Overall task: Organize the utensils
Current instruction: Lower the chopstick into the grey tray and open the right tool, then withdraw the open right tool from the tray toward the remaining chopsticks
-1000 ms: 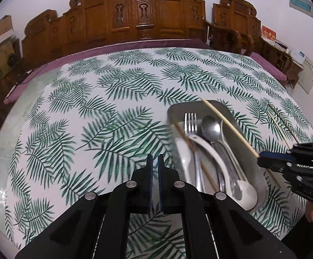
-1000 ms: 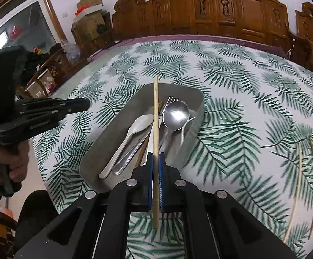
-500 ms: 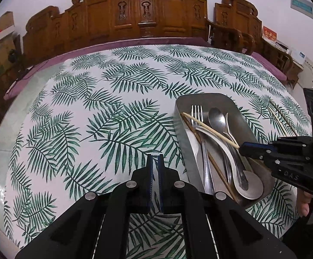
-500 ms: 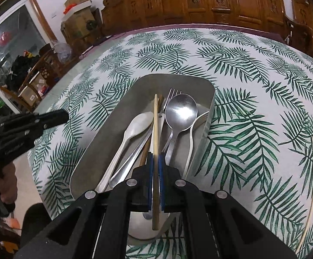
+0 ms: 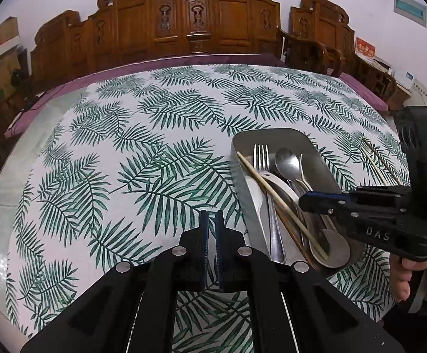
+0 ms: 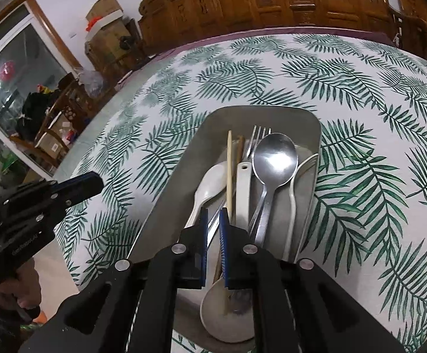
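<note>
A grey metal tray (image 5: 272, 131) (image 6: 260, 108) on the fern-print tablecloth holds a fork (image 5: 261, 153), a steel spoon (image 6: 275, 158), white ceramic spoons (image 6: 210, 179) and a dark chopstick. My right gripper (image 6: 212, 220) (image 5: 304, 200) hangs low over the tray's near end. Its jaws are opening, a narrow gap shows between the blue pads. The pale chopstick (image 6: 229, 170) (image 5: 272, 188) lies in the tray beside the right pad, no longer pinched. My left gripper (image 5: 210, 229) (image 6: 95, 181) is shut and holds nothing, left of the tray above the cloth.
Two more pale chopsticks (image 5: 381, 161) lie on the cloth right of the tray. Carved wooden chairs (image 5: 207, 20) line the table's far edge. Boxes and clutter (image 6: 101, 20) stand beyond the left side. A person's hand (image 5: 413, 279) grips the right tool.
The right gripper came down over the tray with the pale chopstick, then its pads parted and the chopstick came to rest among the utensils. The left gripper stayed put, shut.
</note>
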Demonstrator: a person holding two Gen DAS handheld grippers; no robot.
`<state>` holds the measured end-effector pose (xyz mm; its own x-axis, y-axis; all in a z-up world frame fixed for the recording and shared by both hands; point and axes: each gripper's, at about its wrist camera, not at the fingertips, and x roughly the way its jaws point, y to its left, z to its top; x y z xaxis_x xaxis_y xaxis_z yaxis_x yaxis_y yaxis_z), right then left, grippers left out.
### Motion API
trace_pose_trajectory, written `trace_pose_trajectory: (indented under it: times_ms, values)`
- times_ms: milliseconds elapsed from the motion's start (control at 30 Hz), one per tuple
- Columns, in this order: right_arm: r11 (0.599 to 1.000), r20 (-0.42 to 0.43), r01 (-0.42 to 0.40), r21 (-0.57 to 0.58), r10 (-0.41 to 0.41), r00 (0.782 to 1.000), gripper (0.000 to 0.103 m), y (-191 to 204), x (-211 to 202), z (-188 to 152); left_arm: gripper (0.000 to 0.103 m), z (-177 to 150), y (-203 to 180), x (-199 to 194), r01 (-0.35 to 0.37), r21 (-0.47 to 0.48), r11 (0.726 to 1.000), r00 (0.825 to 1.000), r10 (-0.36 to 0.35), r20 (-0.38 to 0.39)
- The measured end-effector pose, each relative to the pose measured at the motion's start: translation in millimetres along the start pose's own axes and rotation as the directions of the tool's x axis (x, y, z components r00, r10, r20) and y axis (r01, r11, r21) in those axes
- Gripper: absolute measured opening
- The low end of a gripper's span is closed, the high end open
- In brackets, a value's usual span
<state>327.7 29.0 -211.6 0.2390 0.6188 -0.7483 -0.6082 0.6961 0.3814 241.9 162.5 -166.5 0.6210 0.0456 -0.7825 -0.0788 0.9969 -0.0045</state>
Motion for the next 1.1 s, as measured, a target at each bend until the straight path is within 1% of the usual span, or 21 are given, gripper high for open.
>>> trace_pose_trajectory:
  times_ms: [167, 300, 367, 400, 533, 600, 633, 700, 767, 800, 833, 867, 933, 1000, 1100]
  values:
    - [0.998, 0.044, 0.026, -0.052, -0.023, 0.999, 0.011, -3, -22, -5, 0.004, 2, -10, -4, 0.007, 0.010, 1.000, 1.000, -0.007, 0.006]
    - [0.994, 0.079, 0.070, -0.083, -0.063, 0.995, 0.011, -15, -43, -12, 0.013, 6, -26, -9, 0.014, 0.027, 1.000, 1.000, -0.015, 0.022]
    - [0.992, 0.103, 0.090, -0.090, -0.081, 0.991, 0.015, -25, -58, -18, 0.017, 8, -32, -11, 0.018, 0.034, 0.999, 0.999, -0.019, 0.028]
    - [0.991, 0.111, 0.095, -0.091, -0.084, 0.990, 0.015, -30, -63, -20, 0.020, 10, -39, -13, 0.020, 0.040, 0.999, 0.999, -0.021, 0.035]
    - [0.987, 0.141, 0.135, -0.082, -0.122, 0.982, 0.016, -54, -87, -28, 0.027, 13, -58, -17, 0.028, 0.060, 0.998, 0.998, -0.031, 0.049]
    - [0.986, 0.153, 0.153, -0.068, -0.142, 0.978, 0.016, -70, -99, -32, 0.036, 14, -70, -19, 0.033, 0.074, 0.997, 0.998, -0.037, 0.057]
    - [0.985, 0.158, 0.163, -0.061, -0.152, 0.976, 0.016, -76, -104, -34, 0.039, 15, -76, -19, 0.034, 0.082, 0.996, 0.997, -0.039, 0.061]
    - [0.982, 0.170, 0.182, -0.042, -0.173, 0.970, 0.016, -94, -116, -39, 0.047, 16, -88, -18, 0.041, 0.092, 0.995, 0.997, -0.047, 0.063]
    - [0.978, 0.179, 0.205, -0.024, -0.197, 0.964, 0.018, -109, -125, -42, 0.050, 18, -98, -17, 0.052, 0.095, 0.994, 0.996, -0.058, 0.062]
    - [0.975, 0.184, 0.220, -0.015, -0.213, 0.959, 0.019, -118, -130, -44, 0.056, 19, -105, -15, 0.056, 0.098, 0.994, 0.996, -0.062, 0.060]
    - [0.973, 0.187, 0.232, -0.010, -0.226, 0.956, 0.022, -124, -133, -45, 0.059, 20, -110, -13, 0.059, 0.099, 0.993, 0.996, -0.065, 0.061]
    - [0.968, 0.191, 0.251, -0.004, -0.246, 0.950, 0.025, -134, -137, -46, 0.064, 20, -114, -13, 0.061, 0.099, 0.993, 0.996, -0.068, 0.063]
    - [0.959, 0.199, 0.283, 0.008, -0.278, 0.940, 0.028, -148, -143, -48, 0.067, 22, -125, -9, 0.073, 0.096, 0.993, 0.995, -0.079, 0.064]
    - [0.950, 0.198, 0.313, 0.020, -0.311, 0.930, 0.032, -168, -146, -51, 0.075, 23, -135, -4, 0.080, 0.088, 0.993, 0.995, -0.085, 0.057]
    - [0.937, 0.182, 0.348, 0.034, -0.349, 0.919, 0.033, -193, -146, -56, 0.076, 24, -149, 5, 0.091, 0.082, 0.992, 0.994, -0.095, 0.048]
